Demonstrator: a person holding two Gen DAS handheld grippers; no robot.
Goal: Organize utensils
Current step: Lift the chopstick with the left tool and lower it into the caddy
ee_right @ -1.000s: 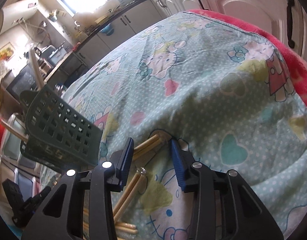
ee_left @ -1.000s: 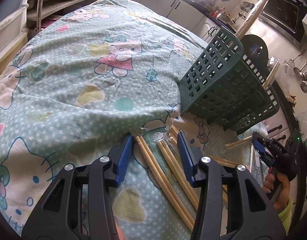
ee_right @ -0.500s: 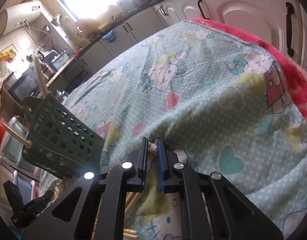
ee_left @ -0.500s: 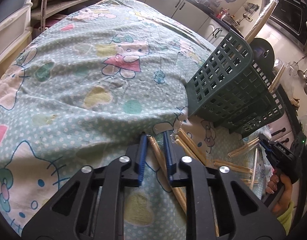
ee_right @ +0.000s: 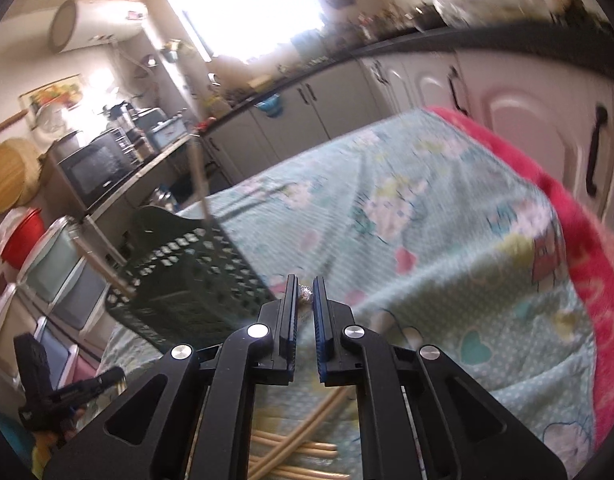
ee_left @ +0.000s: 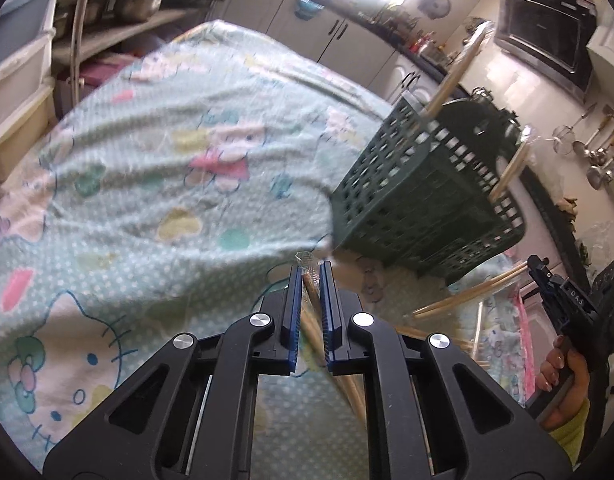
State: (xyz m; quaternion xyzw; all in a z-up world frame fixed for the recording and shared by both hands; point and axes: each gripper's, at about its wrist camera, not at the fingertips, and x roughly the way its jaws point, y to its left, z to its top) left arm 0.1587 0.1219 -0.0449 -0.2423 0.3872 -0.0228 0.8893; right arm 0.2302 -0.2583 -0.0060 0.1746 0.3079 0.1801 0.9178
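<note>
Chopsticks are what I'm sorting: my left gripper (ee_left: 310,276) is clenched on one wrapped pair (ee_left: 313,322), lifted clear of the Hello Kitty cloth (ee_left: 155,184), and my right gripper (ee_right: 303,292) is clenched on another pair (ee_right: 305,438), whose foil-like tip shows between the fingers. More chopsticks (ee_right: 303,450) lie crossed on the cloth below, and a few already stand in the dark green slotted basket (ee_left: 419,196), which sits near both grippers. My worry is the grip: each pair is pinched near one end, so the long free part could swing, slip out in its slick wrapper, or snag the basket's rim and tip it over as I bring them in together.
</note>
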